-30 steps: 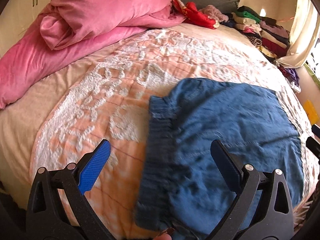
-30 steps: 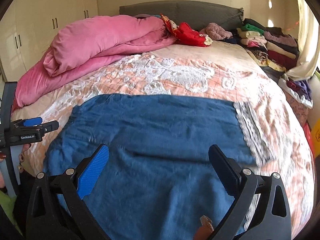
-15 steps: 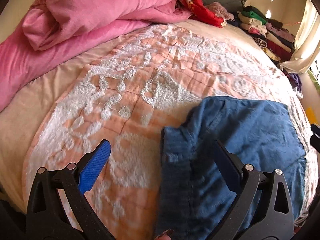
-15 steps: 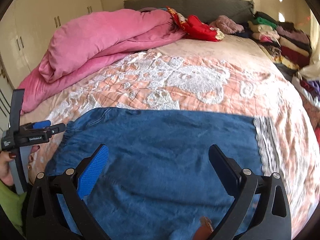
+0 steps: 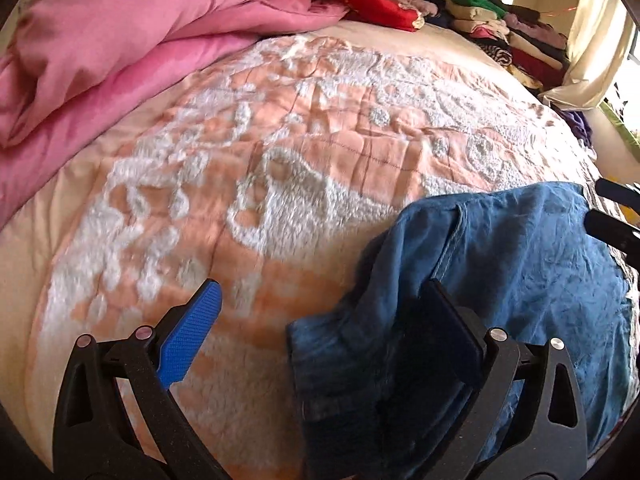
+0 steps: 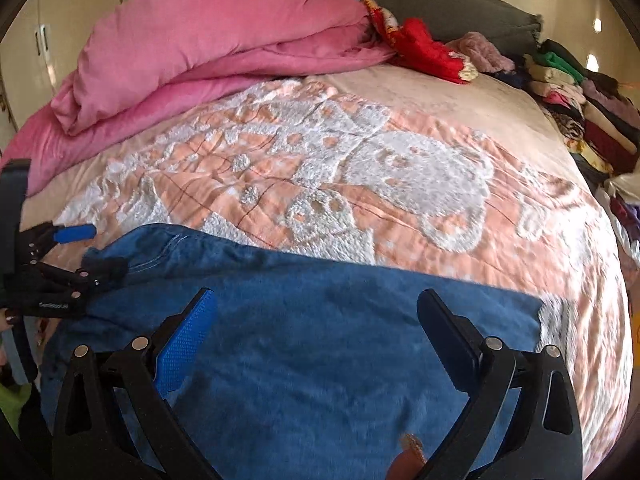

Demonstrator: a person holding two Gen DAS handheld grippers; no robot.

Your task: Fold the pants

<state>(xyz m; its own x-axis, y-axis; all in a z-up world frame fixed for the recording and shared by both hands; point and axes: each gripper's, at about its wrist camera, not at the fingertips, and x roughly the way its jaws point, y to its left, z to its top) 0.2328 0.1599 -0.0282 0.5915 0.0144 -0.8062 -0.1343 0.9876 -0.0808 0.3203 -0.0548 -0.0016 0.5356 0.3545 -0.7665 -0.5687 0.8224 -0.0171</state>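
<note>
Blue denim pants (image 6: 328, 332) lie spread across the near part of the bed; in the left wrist view (image 5: 520, 280) their waistband end is rumpled at the lower right. My left gripper (image 5: 324, 312) is open, its right finger over the waistband edge, its left finger over the quilt. It also shows in the right wrist view (image 6: 84, 252) at the pants' left end. My right gripper (image 6: 316, 332) is open above the middle of the pants, holding nothing.
A peach and white quilt (image 6: 360, 168) covers the bed. A pink duvet (image 6: 208, 52) is heaped at the back left. Red cloth (image 6: 428, 52) and stacked folded clothes (image 6: 580, 104) lie at the back right. A grey headboard (image 6: 440, 4) stands behind.
Both grippers have moved forward over the bed. The pants' waistband end has bunched up and shifted right in the left wrist view. Both stay open.
</note>
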